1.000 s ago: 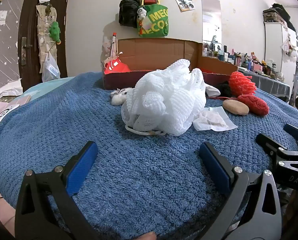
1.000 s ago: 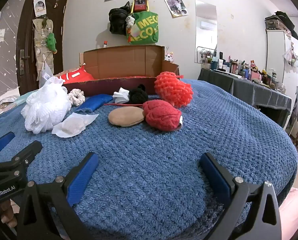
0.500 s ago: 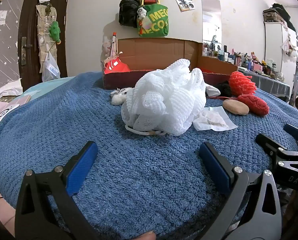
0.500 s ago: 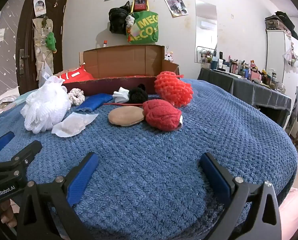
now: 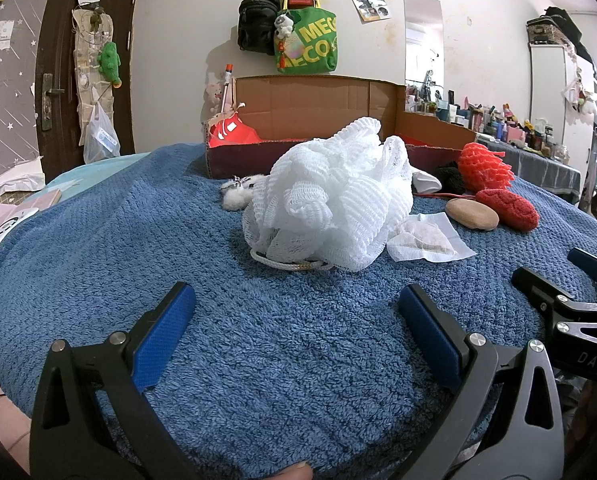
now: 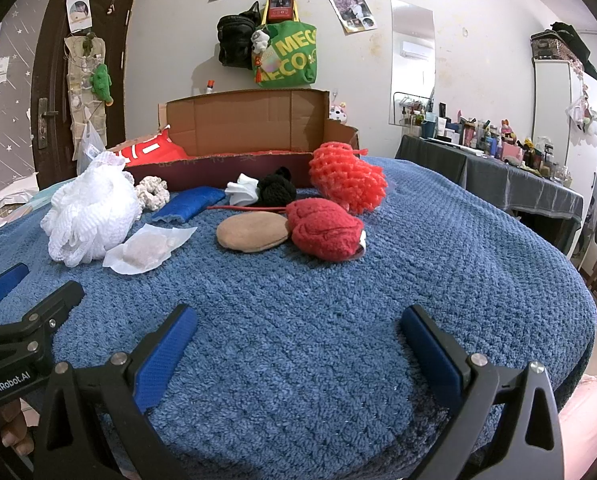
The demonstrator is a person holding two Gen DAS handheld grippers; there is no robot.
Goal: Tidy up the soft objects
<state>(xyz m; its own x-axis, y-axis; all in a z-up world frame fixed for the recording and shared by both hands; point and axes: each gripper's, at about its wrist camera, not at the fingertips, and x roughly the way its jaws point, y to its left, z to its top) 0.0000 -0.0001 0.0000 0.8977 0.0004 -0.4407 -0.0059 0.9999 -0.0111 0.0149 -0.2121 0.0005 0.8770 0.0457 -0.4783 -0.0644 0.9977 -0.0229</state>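
Soft things lie on a blue towel [image 5: 146, 248]. A white mesh bath pouf [image 5: 330, 196] sits straight ahead of my open, empty left gripper [image 5: 294, 320]; it also shows in the right wrist view [image 6: 92, 216]. My open, empty right gripper [image 6: 298, 340] faces a tan pad [image 6: 252, 232], a dark red knitted piece [image 6: 324, 228], a red mesh pouf [image 6: 346, 182], a black knit [image 6: 276, 190], a blue cloth [image 6: 190, 208], a cream scrunchie [image 6: 152, 194] and a white packet [image 6: 146, 250]. A cardboard box [image 6: 250, 128] stands behind them.
A red item [image 6: 150, 150] lies in the box's left end. Bags [image 6: 286, 58] hang on the wall above. A door [image 5: 50, 80] is at the far left, and a cluttered dark table [image 6: 498, 176] at the right. The towel's edge drops off at the right.
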